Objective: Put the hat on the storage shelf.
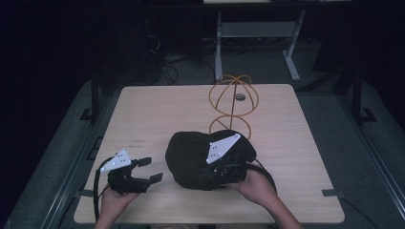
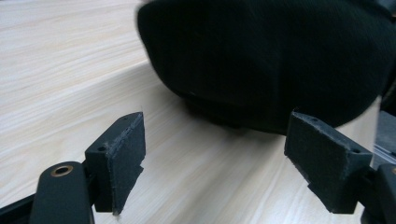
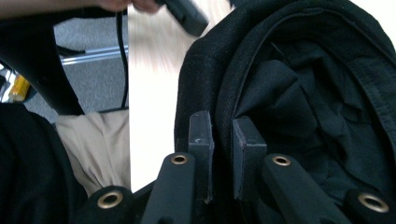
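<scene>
Surface: pale wooden table (image 1: 143, 109) in a dark room, grey floor around it.
Left gripper: at 7 o'clock on the table, left gripper (image 1: 152, 170) resting with jaws spread apart and nothing between them; in its own view the pads (image 2: 122, 158) flank bare wood, short of the hat.
Right gripper: right gripper (image 3: 223, 140) clenched on the rim of the black hat (image 1: 196, 155), fabric pinched between its pads.
Hat: centre of the table toward 6 o'clock, crown up, one edge in the grip.
Stand: orange wire stand (image 1: 233, 102) just behind the hat at 12 o'clock.
Advice: keep the pinch firm on the rim, let the free gripper take the opposite edge so the crown opens, then carry it level over the stand.
</scene>
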Tool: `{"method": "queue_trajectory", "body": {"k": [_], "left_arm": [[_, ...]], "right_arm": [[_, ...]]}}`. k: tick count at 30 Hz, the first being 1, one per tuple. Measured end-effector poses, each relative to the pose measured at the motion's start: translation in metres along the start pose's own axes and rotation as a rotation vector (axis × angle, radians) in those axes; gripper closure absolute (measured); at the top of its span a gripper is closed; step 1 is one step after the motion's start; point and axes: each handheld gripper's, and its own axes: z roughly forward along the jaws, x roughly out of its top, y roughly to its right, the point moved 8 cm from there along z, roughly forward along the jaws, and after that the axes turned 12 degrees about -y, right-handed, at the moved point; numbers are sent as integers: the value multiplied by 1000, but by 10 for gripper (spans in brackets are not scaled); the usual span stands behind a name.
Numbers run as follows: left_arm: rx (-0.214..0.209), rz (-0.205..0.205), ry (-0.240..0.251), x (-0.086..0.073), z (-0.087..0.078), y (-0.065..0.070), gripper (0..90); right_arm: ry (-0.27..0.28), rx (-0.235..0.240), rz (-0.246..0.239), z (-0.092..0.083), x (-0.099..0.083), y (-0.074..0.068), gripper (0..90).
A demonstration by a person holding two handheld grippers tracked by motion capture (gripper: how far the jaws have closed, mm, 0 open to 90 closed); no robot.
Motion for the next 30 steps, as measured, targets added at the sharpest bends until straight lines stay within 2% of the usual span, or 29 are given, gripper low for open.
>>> {"method": "queue_trajectory", "body": {"k": [1, 2, 4, 5, 6, 7, 8, 10, 12, 16, 19, 22, 23, 26, 30], "left_arm": [[-24, 11, 16, 4, 1, 5, 193], [-24, 11, 16, 4, 1, 5, 192], [-42, 44, 26, 9, 4, 15, 190], [-52, 53, 27, 11, 5, 19, 189], [-62, 63, 31, 12, 7, 22, 189], [-62, 63, 31, 12, 7, 22, 190], [-64, 88, 32, 15, 10, 27, 190], [-68, 108, 33, 19, 13, 31, 190], [-77, 111, 38, 24, 17, 34, 190], [-73, 138, 47, 31, 25, 38, 190], [-69, 134, 64, 36, 27, 38, 190], [-45, 131, 80, 42, 31, 35, 200], [-28, 135, 83, 43, 33, 32, 216], [-22, 148, 94, 45, 37, 28, 329], [-39, 167, 145, 51, 36, 29, 561]], "right_arm": [[8, -6, 0, -3, 1, 1, 799], [8, -6, 0, -3, 1, 1, 799], [40, -7, 20, -12, 6, 2, 799], [48, -16, 7, -15, 7, 4, 799], [55, -15, 14, -17, 8, 4, 799], [61, -18, 15, -19, 10, 4, 799], [65, -19, 16, -21, 11, 5, 799], [75, -22, 11, -24, 15, 4, 799], [86, -26, 6, -27, 18, 4, 799], [95, -22, 2, -31, 25, 4, 799], [101, -20, -3, -33, 31, 4, 799], [115, -9, -7, -36, 36, 2, 799], [119, -10, -19, -36, 38, 2, 799], [117, 8, -26, -36, 41, -2, 805], [123, 20, -24, -35, 42, -3, 809]]}}
